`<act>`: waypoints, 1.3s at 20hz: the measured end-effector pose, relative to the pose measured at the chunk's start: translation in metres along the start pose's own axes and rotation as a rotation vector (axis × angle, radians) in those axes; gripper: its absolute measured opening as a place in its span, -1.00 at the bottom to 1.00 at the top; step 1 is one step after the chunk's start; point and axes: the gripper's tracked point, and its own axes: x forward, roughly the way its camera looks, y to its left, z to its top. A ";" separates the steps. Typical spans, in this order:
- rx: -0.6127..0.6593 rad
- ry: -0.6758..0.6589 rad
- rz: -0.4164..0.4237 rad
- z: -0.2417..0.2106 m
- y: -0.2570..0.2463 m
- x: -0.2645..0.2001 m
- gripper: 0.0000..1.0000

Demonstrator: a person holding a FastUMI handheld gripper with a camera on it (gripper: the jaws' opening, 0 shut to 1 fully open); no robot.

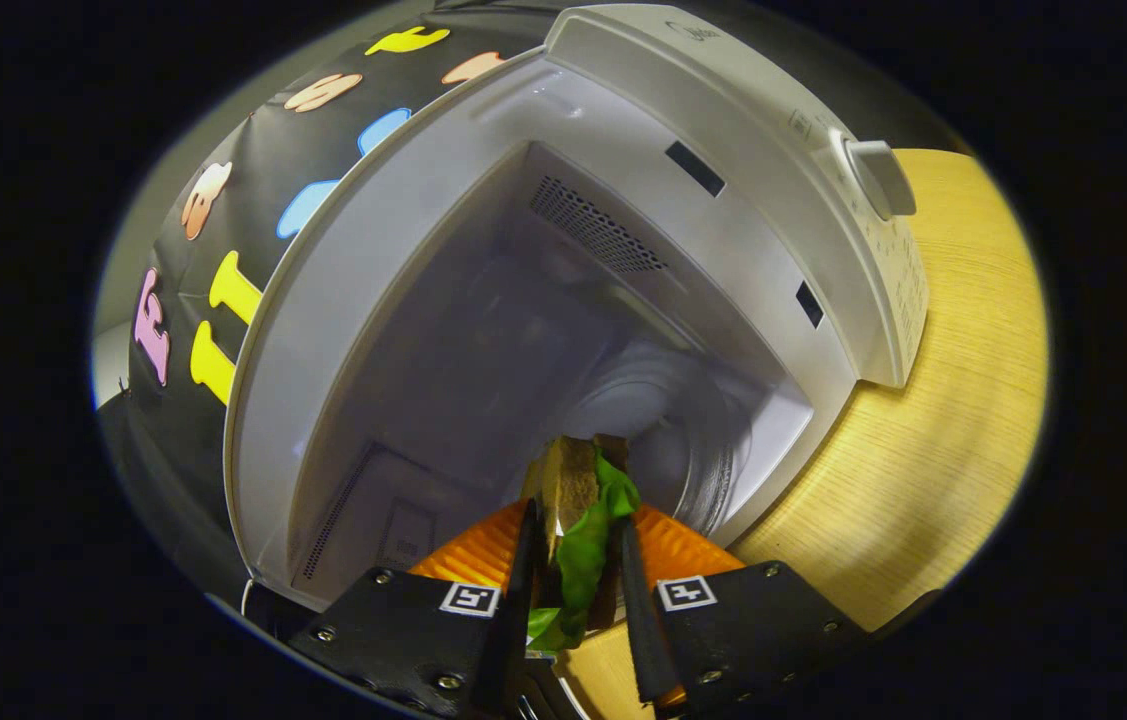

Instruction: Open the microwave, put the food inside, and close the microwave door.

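The white microwave [723,130] stands open, its grey cavity [513,340] facing me, with the glass turntable [663,420] on its floor. Its control panel with a round knob [881,178] lies to the cavity's right. My gripper [578,520] is shut on the food, a sandwich [578,500] with brown bread and green lettuce, held edge-on between both fingers. The sandwich's tip reaches just over the cavity's front lip, above the near side of the turntable. The door is out of sight.
The microwave stands on a light wooden table [943,430], with bare wood to its right. The booth's black cloth wall [253,200] rises behind and left of the microwave. A vent grille [595,225] marks one cavity wall.
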 end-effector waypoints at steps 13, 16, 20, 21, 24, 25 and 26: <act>-0.304 -0.045 -0.069 0.029 -0.021 -0.051 0.95; -0.389 -0.050 -0.055 0.038 -0.018 -0.080 0.95; -0.502 -0.048 -0.010 0.050 -0.007 -0.131 0.94; -0.534 -0.056 0.001 0.055 -0.002 -0.146 0.95; -0.592 -0.077 0.052 0.072 0.013 -0.190 0.94; -0.601 -0.084 0.069 0.078 0.019 -0.205 0.94; -0.609 -0.096 0.088 0.085 0.026 -0.219 0.94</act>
